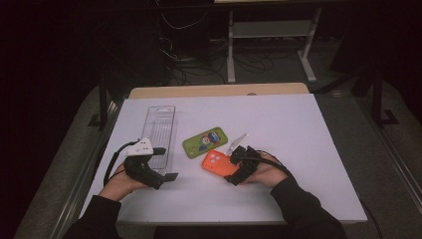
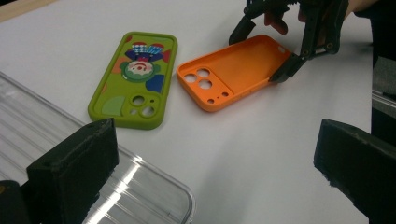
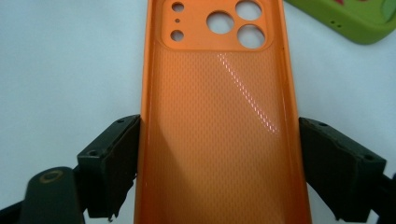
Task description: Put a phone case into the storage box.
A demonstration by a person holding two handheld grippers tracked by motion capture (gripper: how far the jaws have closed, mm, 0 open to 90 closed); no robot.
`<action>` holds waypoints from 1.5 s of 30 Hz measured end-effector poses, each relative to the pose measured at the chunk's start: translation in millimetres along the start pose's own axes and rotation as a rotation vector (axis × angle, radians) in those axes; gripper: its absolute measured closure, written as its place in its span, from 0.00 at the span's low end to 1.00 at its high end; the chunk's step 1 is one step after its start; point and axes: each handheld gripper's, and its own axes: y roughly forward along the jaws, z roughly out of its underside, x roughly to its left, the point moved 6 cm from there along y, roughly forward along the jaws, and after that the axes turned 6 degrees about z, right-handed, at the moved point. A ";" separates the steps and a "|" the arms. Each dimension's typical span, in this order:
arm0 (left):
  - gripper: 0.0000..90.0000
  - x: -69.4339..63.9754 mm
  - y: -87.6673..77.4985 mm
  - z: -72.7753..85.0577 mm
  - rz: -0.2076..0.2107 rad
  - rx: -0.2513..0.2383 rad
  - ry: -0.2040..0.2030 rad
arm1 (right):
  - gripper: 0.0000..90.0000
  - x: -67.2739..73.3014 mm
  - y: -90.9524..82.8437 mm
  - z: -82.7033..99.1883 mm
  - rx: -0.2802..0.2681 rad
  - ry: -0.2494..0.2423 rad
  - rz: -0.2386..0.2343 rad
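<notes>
High view: green case (image 1: 204, 142) beside orange case (image 1: 217, 163)

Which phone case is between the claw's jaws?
The orange case, lying hollow side up between the right claw's jaws. The green flowery case lies apart, untouched.

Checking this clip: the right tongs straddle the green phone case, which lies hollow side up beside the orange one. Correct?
Not quite. The right tongs straddle the orange case, hollow side up, and the green case lies beside it. The right gripper view shows the orange case between the jaws.
</notes>
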 end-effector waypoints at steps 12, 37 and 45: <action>0.00 -3.1 9.2 -23.6 0.026 -0.003 0.036 | 0.17 -27.6 -32.7 1.9 -0.077 -0.040 -0.028; 0.00 -0.8 67.2 -88.1 0.150 0.022 0.148 | 0.17 -51.7 -57.4 -5.6 -0.104 -0.151 -0.150; 0.00 -10.1 82.4 -90.2 0.219 0.060 0.194 | 0.17 -45.8 -59.7 -4.2 -0.097 -0.176 -0.177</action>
